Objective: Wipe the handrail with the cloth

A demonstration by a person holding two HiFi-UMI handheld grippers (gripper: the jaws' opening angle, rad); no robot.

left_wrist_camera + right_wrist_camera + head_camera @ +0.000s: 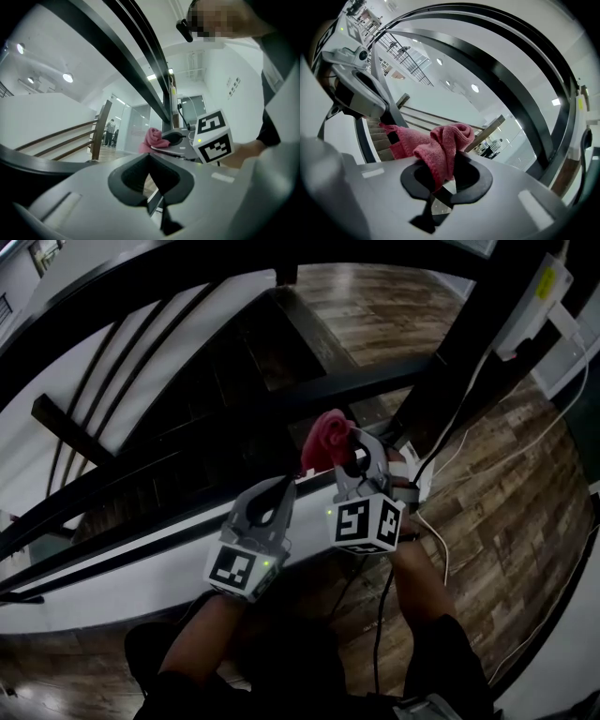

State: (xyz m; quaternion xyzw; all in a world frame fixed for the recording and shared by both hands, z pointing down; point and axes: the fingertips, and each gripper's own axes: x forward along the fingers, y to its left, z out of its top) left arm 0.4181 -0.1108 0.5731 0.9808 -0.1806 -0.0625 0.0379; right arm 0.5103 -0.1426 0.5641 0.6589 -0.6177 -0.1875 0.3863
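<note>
Pink knitted cloth (446,139) — bunched, folded over — pinched in right tongs (440,182)

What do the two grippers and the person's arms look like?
Both the left gripper and the right gripper have light grey bodies. Each carries a white cube with black square markers and a small green light. A black cable hangs below the right one. The person wears dark sleeves.

Two grey plastic grippers, left gripper (279,491) and right gripper (354,454), each with a white cube (367,524) bearing black square markers and a small green light (268,564). Dark sleeves (459,662). A black cable (379,624) runs under the right one.
</note>
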